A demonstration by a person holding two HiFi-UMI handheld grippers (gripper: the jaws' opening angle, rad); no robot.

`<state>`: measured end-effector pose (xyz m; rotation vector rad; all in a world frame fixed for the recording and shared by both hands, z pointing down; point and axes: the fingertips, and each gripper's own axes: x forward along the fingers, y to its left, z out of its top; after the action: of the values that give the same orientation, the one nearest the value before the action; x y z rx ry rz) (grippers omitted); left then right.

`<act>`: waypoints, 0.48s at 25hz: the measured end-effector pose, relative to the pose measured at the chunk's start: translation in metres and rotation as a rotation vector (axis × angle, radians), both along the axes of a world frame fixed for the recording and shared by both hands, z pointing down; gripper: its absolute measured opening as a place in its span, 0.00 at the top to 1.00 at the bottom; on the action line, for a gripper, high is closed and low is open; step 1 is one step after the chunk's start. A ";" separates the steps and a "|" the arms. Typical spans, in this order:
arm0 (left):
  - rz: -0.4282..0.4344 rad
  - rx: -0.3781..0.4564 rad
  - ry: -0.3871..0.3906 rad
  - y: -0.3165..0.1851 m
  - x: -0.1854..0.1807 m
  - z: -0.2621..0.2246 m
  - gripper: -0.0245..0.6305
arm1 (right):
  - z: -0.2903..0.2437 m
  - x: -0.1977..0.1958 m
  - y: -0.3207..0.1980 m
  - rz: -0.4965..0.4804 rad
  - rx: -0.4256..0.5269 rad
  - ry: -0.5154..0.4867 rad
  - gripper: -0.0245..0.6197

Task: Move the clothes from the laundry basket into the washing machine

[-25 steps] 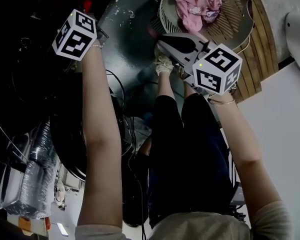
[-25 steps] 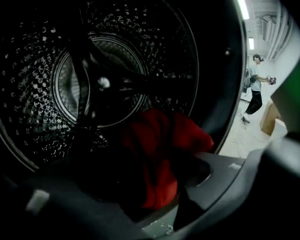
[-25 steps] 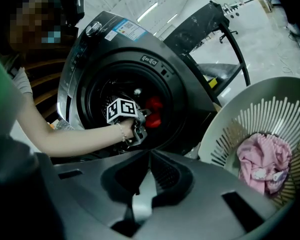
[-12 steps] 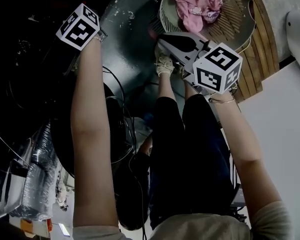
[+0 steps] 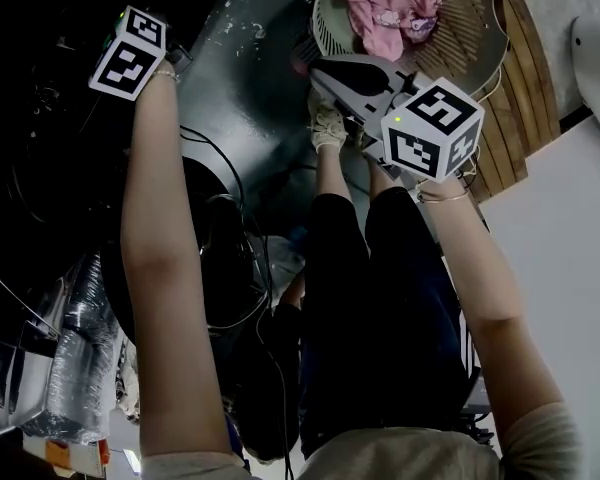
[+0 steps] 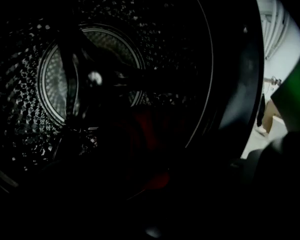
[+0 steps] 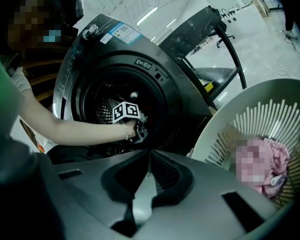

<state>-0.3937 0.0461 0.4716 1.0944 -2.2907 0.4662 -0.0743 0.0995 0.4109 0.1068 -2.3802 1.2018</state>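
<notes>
The washing machine [image 7: 115, 49] stands dark grey with its round door open. My left gripper [image 7: 139, 132] reaches into the drum [image 6: 90, 84]; its marker cube [image 5: 128, 53] shows at the opening. Its jaws are opening, lost in the dark, and a red garment [image 6: 150, 134] lies just ahead of them in the drum. The laundry basket [image 5: 485, 48] is pale and slatted, with pink clothes [image 5: 385, 8] in it. My right gripper [image 5: 315, 68] hovers shut and empty by the basket's near rim, also seen in the right gripper view [image 7: 149, 154] next to the basket [image 7: 245, 129] and pink clothes [image 7: 279, 156].
The person's legs and pale shoes [image 5: 328, 123] stand between machine and basket. Black cables [image 5: 230, 198] trail beside the machine. A black metal frame [image 7: 215, 24] stands behind it. Another person [image 7: 20, 79] stands at the machine's left. A wooden floor strip [image 5: 525, 118] borders the basket.
My left hand has shifted left and deeper into the drum. The right gripper and the basket stay where they were.
</notes>
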 end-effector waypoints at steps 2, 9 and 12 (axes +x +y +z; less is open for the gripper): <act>0.032 0.051 -0.016 0.003 0.016 -0.016 0.55 | -0.001 0.005 -0.002 0.000 0.019 0.011 0.93; 0.487 0.124 0.074 -0.003 0.153 -0.060 0.56 | 0.020 0.057 -0.026 0.024 0.059 0.142 0.93; 0.613 0.132 0.176 0.004 0.214 -0.063 0.80 | 0.051 0.076 -0.043 -0.001 0.095 0.236 0.92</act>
<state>-0.1796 0.0496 0.4085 1.8330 -1.8246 0.4268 0.0014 0.0566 0.4615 0.2631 -2.2289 1.0148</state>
